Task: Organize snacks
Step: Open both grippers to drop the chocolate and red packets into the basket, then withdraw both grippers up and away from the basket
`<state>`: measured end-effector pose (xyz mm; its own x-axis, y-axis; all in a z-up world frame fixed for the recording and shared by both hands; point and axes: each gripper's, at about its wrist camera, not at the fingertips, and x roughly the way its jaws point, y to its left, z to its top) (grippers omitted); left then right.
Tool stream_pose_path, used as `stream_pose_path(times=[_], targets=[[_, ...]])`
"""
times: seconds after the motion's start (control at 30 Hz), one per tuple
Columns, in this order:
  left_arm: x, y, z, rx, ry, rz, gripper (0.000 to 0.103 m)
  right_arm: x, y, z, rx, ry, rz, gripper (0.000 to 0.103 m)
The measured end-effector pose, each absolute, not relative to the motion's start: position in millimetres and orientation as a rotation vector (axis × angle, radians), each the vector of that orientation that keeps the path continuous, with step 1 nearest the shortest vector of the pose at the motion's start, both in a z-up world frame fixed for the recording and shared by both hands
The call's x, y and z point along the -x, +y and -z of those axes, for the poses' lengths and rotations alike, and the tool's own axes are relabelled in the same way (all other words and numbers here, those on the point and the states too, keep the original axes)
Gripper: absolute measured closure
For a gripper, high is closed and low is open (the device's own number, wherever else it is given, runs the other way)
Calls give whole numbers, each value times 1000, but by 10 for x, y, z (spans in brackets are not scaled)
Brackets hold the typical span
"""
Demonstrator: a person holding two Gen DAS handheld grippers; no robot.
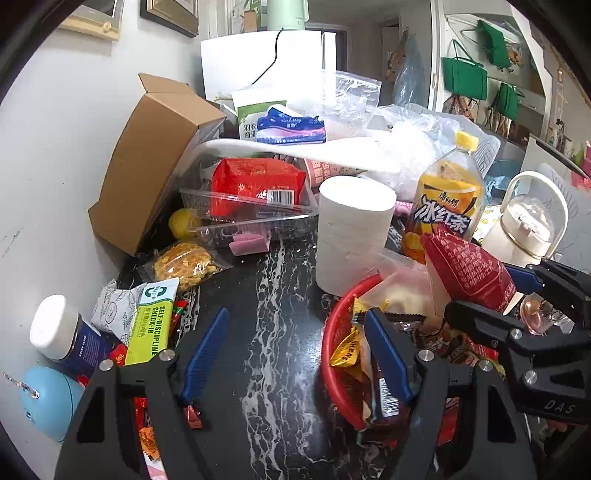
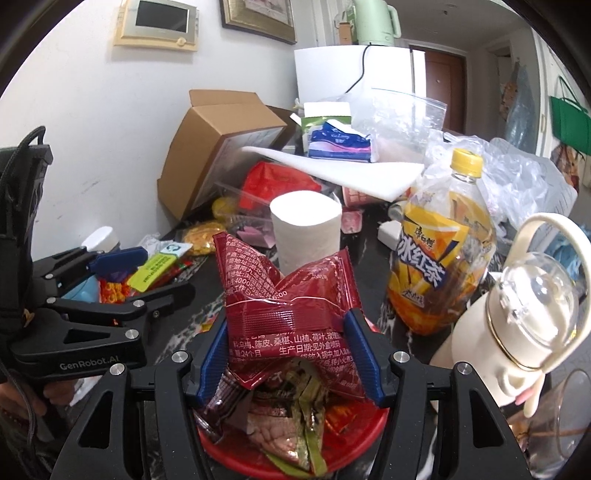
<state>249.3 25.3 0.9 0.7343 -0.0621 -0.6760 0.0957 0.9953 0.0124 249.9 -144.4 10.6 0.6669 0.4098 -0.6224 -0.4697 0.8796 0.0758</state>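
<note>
Dark red snack packet (image 2: pixel 288 317) printed with Chinese text, pinched in right claw (image 2: pixel 288 354).

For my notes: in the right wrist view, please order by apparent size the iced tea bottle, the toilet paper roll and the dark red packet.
1. Dark red packet, inflated by nearness to the camera
2. Iced tea bottle, close to it
3. Toilet paper roll

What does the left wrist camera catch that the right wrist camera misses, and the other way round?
Only the left wrist view shows the red noodle packet in its clear tray and the open, empty left tongs over the dark tabletop. Only the right wrist view shows the wall panel and the right tongs gripping the dark red pouch. Both show the paper roll, the tea bottle and the red basket.
</note>
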Motion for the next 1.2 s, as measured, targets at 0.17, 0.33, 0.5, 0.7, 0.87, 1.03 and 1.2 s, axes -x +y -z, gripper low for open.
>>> stream_pose_path(times=[0.17,0.33,0.5,0.7,0.87,1.03,1.2], targets=[[-2497,260,5,-42,757,87,28,-2485,-1361,-38,138,689,-518,37],[-2445,263,-56,-40,743,88,28,-2448,-1316,-39,161,690,-535,32],[-2402,272,-128,-22,730,109,28,-2440,-1360,-83,120,711,-561,30],[-2368,253,-160,-16,718,127,28,-2353,-1405,-174,106,700,-594,30],[-2373,245,-152,-11,718,137,28,-2328,-1417,-191,88,695,-611,32],[-2395,235,-116,-1,725,149,28,-2328,-1446,-203,87,688,-595,63],[-2415,189,-62,-1,736,174,28,-2355,-1415,-147,77,705,-637,71]])
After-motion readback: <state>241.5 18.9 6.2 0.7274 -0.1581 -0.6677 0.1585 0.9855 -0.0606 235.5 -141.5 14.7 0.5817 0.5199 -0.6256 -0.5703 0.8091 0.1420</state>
